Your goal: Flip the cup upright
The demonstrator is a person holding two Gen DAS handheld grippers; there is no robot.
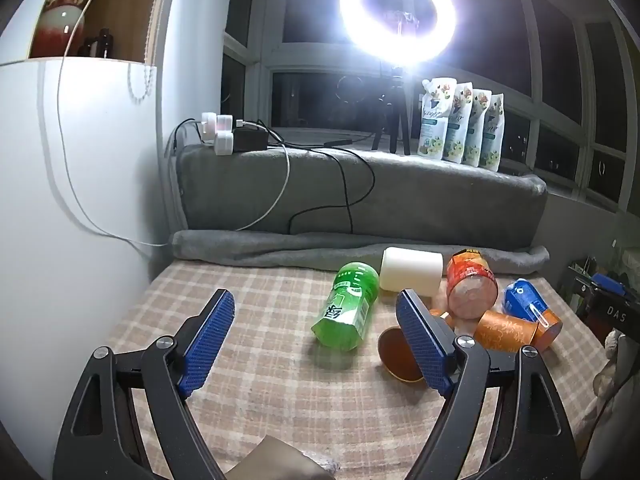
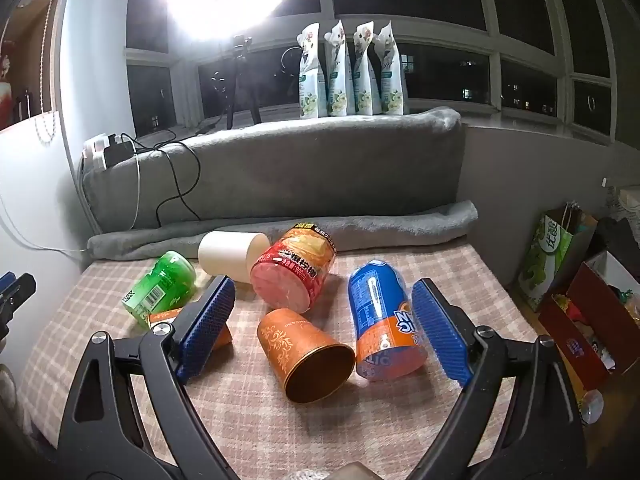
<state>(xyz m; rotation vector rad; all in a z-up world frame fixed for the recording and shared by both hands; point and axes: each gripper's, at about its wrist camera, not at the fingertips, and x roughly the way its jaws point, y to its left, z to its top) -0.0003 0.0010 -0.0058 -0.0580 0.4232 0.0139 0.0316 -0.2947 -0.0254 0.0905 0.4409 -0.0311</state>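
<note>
Several cups lie on their sides on the checked cloth (image 2: 248, 412). An orange patterned cup (image 2: 306, 354) lies between my right gripper's open fingers, mouth toward me; it also shows in the left wrist view (image 1: 506, 330). A blue and orange cup (image 2: 382, 320) lies beside my right gripper's right finger. A second orange cup (image 1: 398, 354) lies partly behind my left gripper's right finger. A green cup (image 1: 348, 308), a white cup (image 1: 412, 270) and a red cup (image 1: 472, 286) lie farther back. My left gripper (image 1: 316, 300) is open and empty. My right gripper (image 2: 322, 288) is open and empty.
A rolled grey blanket (image 2: 280, 236) edges the table at the back, with a grey cushion (image 1: 360, 196) above it carrying cables and a power strip (image 1: 224, 134). Several pouches (image 2: 352, 72) and a ring light (image 1: 398, 14) stand on the sill. Boxes and a bag (image 2: 576, 292) stand right of the table.
</note>
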